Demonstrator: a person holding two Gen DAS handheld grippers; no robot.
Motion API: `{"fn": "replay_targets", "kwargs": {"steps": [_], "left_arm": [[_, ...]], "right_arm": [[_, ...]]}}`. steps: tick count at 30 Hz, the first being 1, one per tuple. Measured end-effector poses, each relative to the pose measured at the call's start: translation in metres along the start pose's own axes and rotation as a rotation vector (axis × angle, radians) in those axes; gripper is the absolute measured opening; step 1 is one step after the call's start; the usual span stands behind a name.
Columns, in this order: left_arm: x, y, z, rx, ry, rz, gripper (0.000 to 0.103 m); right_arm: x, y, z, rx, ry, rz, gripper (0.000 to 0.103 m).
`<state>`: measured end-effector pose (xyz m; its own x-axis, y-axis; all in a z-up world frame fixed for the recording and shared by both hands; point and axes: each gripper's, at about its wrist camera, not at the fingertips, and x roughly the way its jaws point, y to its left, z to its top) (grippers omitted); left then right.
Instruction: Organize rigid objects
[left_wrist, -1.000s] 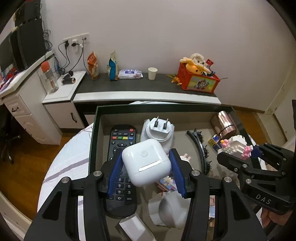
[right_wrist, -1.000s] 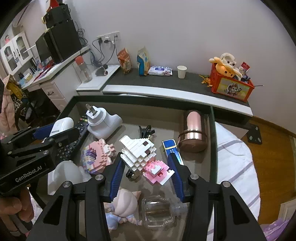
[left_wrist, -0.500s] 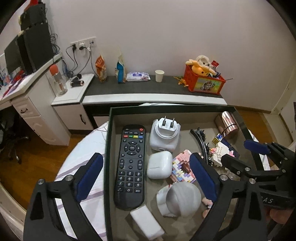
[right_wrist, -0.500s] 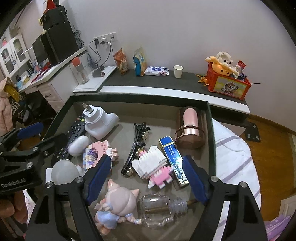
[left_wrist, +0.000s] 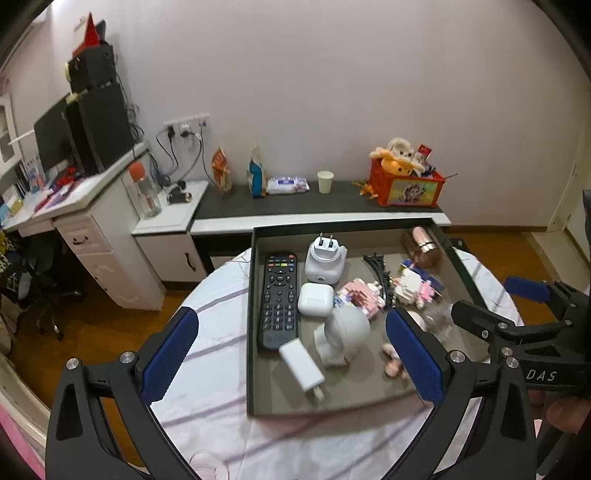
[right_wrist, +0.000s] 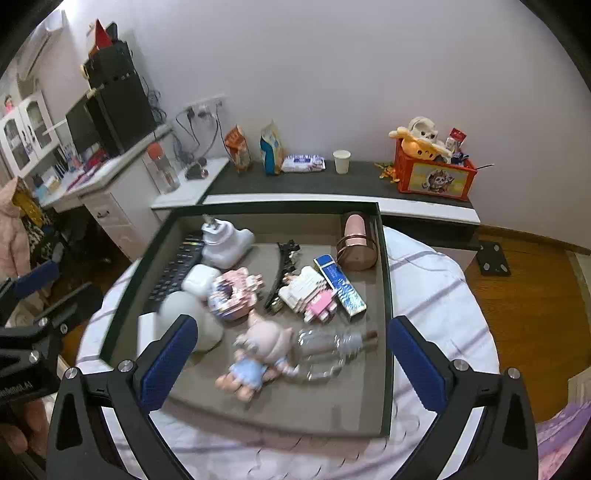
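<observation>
- Left wrist view: the left gripper (left_wrist: 291, 354) hangs above the tray (left_wrist: 252, 332), its jaws opening wide with nothing pressed between the blue pads.
- The tray sits on a round bench (left_wrist: 207, 369) covered in striped cloth.
- Along the tray's left edge lies a black remote (left_wrist: 279, 299); just beside it, toward the middle, rests a white earbud case (left_wrist: 314, 303).
- A white plug adapter (left_wrist: 325, 260) stands near the far-left corner, and a small white charger (left_wrist: 302, 366) lies near the near-left corner.
- The right gripper (left_wrist: 517, 306) shows at the right, over the tray's right edge.
- Right wrist view: the right gripper's jaws are likewise opening, and they hold nothing.
- Below them a pink-haired doll (right_wrist: 258, 354) and a clear bottle (right_wrist: 325, 350) lie near the tray's near edge.
- A block figure (right_wrist: 308, 295) lies mid-tray beside a blue box (right_wrist: 340, 286).
- A copper cylinder (right_wrist: 356, 243) sits in the far-right corner.
</observation>
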<state>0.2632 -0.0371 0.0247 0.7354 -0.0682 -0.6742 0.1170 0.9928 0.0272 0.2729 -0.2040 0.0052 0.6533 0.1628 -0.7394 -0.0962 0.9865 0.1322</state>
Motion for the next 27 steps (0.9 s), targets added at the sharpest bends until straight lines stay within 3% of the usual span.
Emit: {"fn": "replay_targets", "kwargs": {"steps": [12,27], "left_arm": [[-0.108,0.004,-0.041,-0.016,-0.115,-0.003,0.103],[-0.172,0.009,-0.098,-0.059,-0.146,0.035,0.103]], "right_arm": [[-0.096,0.020,-0.056,0.025,-0.113,0.012,0.103],[-0.169,0.031,-0.117,0.017,-0.199,-0.019,0.103]]}}
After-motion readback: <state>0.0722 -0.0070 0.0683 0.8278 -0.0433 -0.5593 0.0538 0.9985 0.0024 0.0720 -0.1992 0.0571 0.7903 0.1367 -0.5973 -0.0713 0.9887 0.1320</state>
